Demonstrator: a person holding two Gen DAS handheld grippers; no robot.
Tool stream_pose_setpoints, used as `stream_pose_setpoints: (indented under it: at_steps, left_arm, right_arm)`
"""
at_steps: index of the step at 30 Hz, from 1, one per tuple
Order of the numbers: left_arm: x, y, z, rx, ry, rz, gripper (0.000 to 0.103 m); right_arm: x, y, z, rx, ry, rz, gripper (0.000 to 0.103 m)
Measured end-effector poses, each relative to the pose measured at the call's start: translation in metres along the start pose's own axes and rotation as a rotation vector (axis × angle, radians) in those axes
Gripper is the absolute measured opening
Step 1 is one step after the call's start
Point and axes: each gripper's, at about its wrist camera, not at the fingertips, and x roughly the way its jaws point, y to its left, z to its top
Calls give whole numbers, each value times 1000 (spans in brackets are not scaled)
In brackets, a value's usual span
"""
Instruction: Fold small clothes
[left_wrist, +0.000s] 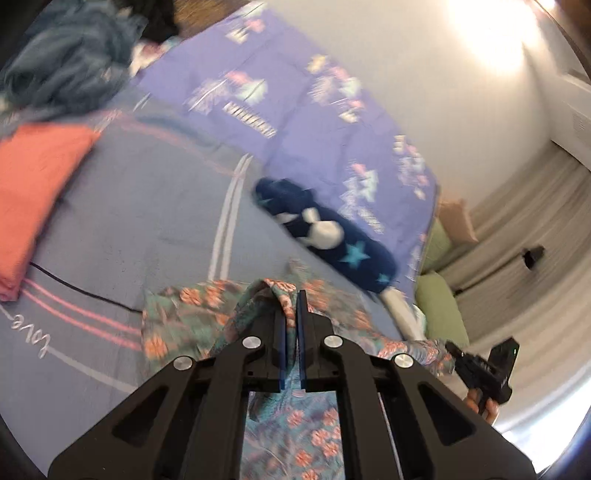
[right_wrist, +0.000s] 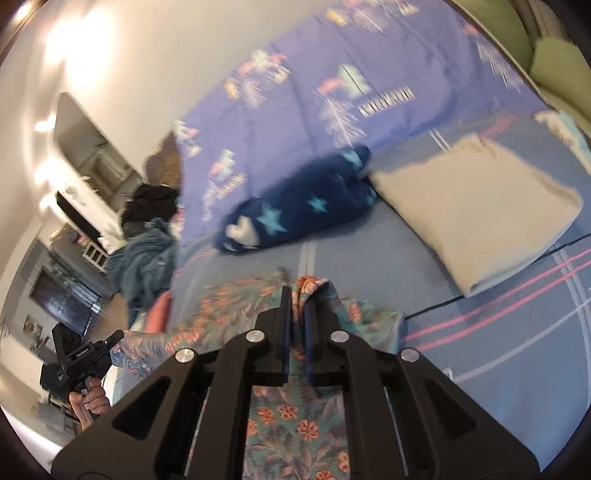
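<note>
Bed (left_wrist: 147, 206) carries the floral garment (left_wrist: 177, 317), lifted at two corners. Left claw (left_wrist: 297, 295) and right claw (right_wrist: 297, 295) both pinch it. Risk: thin cloth slipping out, uneven pull skewing the fold.

My left claw (left_wrist: 297, 295) was matt black plastic, with smooth blue pads (left_wrist: 303, 332) and brushed metal pins (left_wrist: 252, 342). My right claw (right_wrist: 297, 295) had the same finish. The garment (left_wrist: 173, 317) looked like thin, soft woven cloth with a flower print. The sheet (left_wrist: 147, 206) was smooth, matt grey-blue cloth. The navy bundle (left_wrist: 332, 229) looked fluffy, like fleece. The quilt (left_wrist: 295, 110) was lilac printed cotton-like cloth. The beige pillow (right_wrist: 472, 206) and the coral one (left_wrist: 33, 184) had a plain, matt weave.
</note>
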Motion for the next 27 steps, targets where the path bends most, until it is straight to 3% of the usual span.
stream_pose_setpoints:
  at_steps: [5,9,13,15,18,21,24,26,27]
  left_arm:
    - [48,38,-2,-100,78,29,5]
    - [42,43,-6,-115,85,-24,23]
    - [25,36,-12,-89,87,-36,38]
    - [19,30,-18,-72,95,-45,43]
    - [14,23,-26,-29,108,-41,43]
    - [11,16,-34,27,113,-21,42]
    - [14,15,-34,51,110,8,28]
    - [20,18,-32,31,125,14,10]
    - [23,19,-31,26,131,23,2]
  right_arm:
    - [49,-27,-8,39,115,-41,11]
    - [45,-42,-17,78,125,13,13]
    - [32,-45,-21,80,128,50,24]
    - [28,-43,-23,72,131,58,28]
    - [23,-42,-27,67,136,64,31]
    - [19,-45,-31,82,146,82,31]
    - [20,-46,-33,85,148,79,31]
    - [21,-48,-34,94,153,76,18]
    - [22,-48,-34,97,154,76,5]
